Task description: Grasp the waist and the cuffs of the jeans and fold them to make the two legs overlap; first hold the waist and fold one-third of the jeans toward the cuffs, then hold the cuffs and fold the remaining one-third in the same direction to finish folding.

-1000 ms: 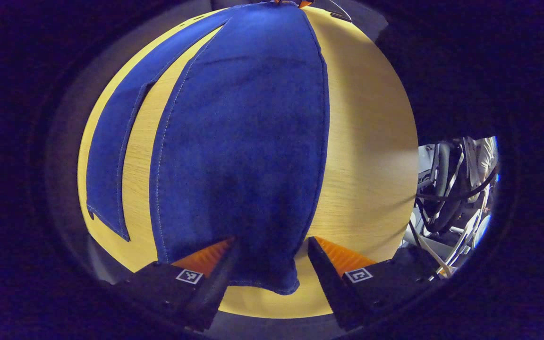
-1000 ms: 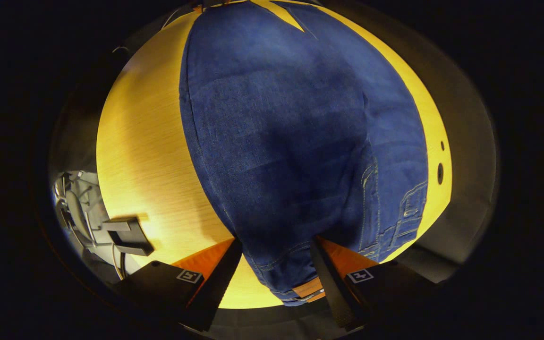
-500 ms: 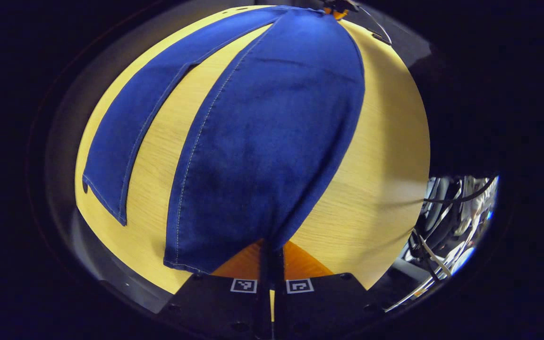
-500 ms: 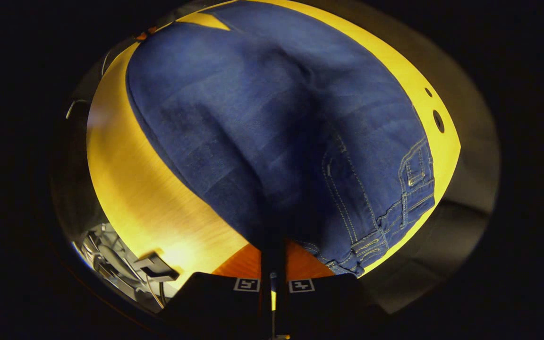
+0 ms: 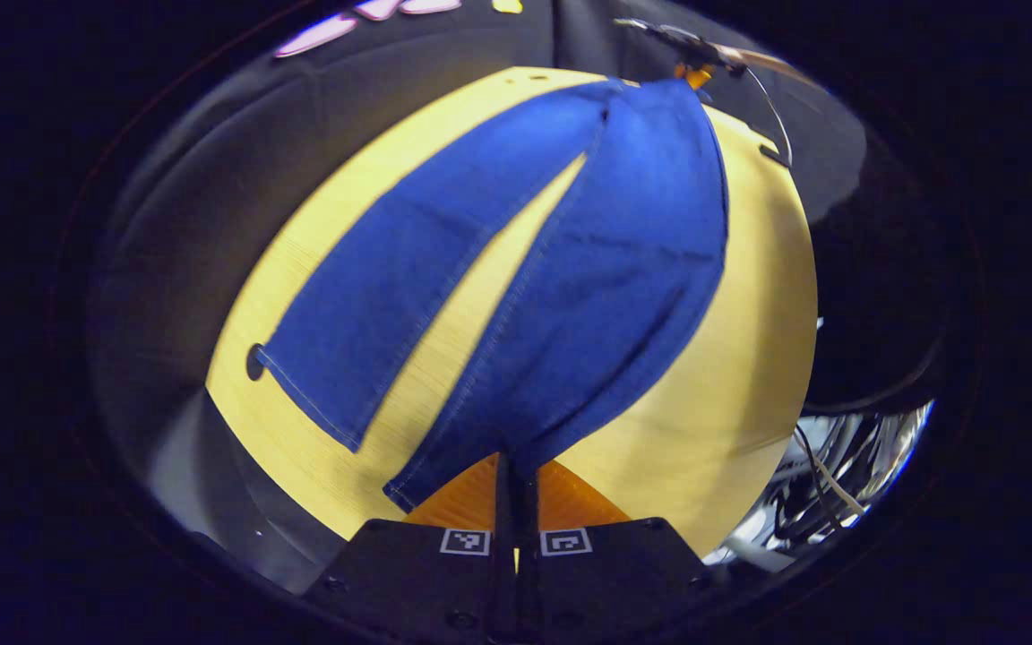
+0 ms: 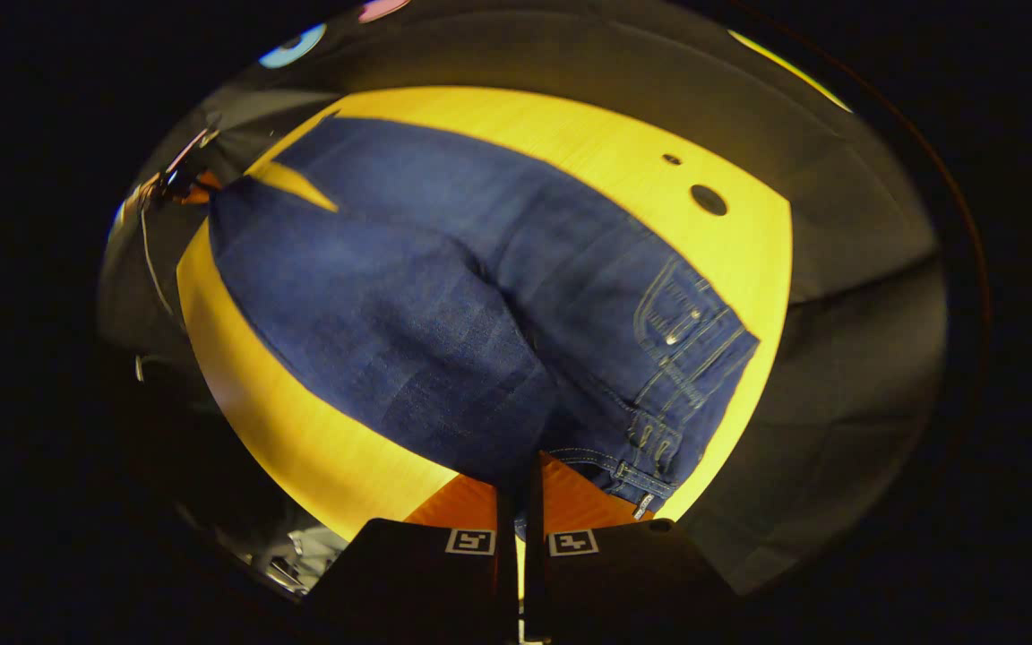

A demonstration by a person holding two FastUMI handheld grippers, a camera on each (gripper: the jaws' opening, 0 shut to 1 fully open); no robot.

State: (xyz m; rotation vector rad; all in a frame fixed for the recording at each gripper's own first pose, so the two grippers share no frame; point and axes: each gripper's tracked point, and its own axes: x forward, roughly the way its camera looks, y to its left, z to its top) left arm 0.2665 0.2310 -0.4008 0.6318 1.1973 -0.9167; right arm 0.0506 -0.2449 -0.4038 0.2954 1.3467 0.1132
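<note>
The jeans (image 5: pixel 498 269) lie spread on the yellow worktop (image 5: pixel 731 376), both legs flat and splayed apart with a wedge of bare wood between them. In the left gripper view, the left gripper (image 5: pixel 516 470) is clamped on the cuff (image 5: pixel 480 457) of the nearer leg, its fingers pressed together with the hem pinched between them; the other leg's cuff (image 5: pixel 310 399) rests free on the worktop farther left. In the right gripper view, the right gripper (image 6: pixel 520 475) is likewise closed tight on the waist (image 6: pixel 588 448) at its near corner, while the pocket and belt loops (image 6: pixel 686 340) lie flat to the right. At the far end of each view the opposite gripper (image 5: pixel 691 63) shows at the other end of the same leg.

Holding one leg at both ends appears meant to keep it taut, so it can be carried sideways onto the free leg without sagging in the middle. Judging from the layout, the legs do not yet overlap, so the first fold is only starting.
</note>
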